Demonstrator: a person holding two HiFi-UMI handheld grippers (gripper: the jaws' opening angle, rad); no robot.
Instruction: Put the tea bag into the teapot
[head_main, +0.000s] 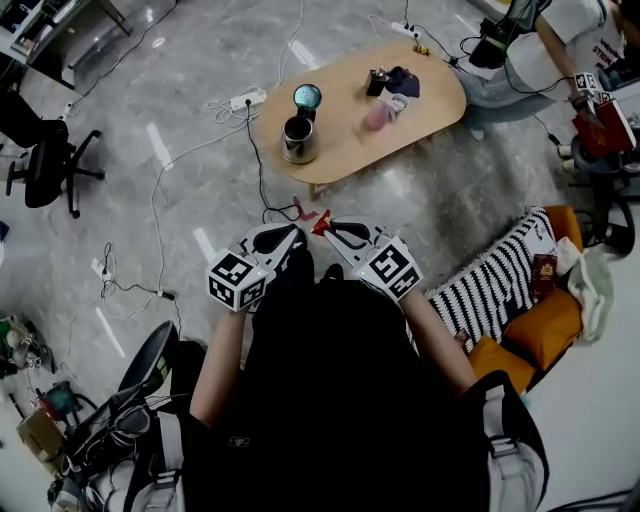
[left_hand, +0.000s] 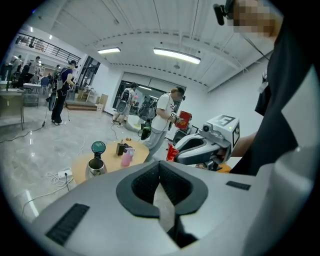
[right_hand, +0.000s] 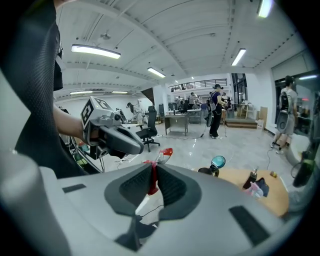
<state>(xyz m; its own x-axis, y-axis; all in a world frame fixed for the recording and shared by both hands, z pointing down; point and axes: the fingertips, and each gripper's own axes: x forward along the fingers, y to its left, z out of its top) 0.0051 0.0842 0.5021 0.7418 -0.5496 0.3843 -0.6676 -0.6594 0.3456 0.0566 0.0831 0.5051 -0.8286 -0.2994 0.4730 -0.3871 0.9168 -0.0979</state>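
Both grippers are held close to my body, far from the low wooden table (head_main: 430, 105). My right gripper (right_hand: 151, 176) is shut on a red and white tea bag packet (right_hand: 159, 156), seen from above at the jaw tips (head_main: 320, 222). My left gripper (left_hand: 161, 186) is shut on a pale strip (left_hand: 163, 205); I cannot tell whether it is wrapper or bag. In the head view the two tips nearly meet: left gripper (head_main: 296, 230), right gripper (head_main: 326, 230). The metal teapot (head_main: 298, 138) stands on the table's left end with its teal lid (head_main: 307, 97) up.
A pink cup (head_main: 378, 115) and dark items (head_main: 390, 80) sit on the table. A power strip (head_main: 247, 99) and cables lie on the floor. An office chair (head_main: 50, 165) is at the left, a striped and orange sofa (head_main: 510, 300) at the right, and a person (head_main: 560, 45) at the far right.
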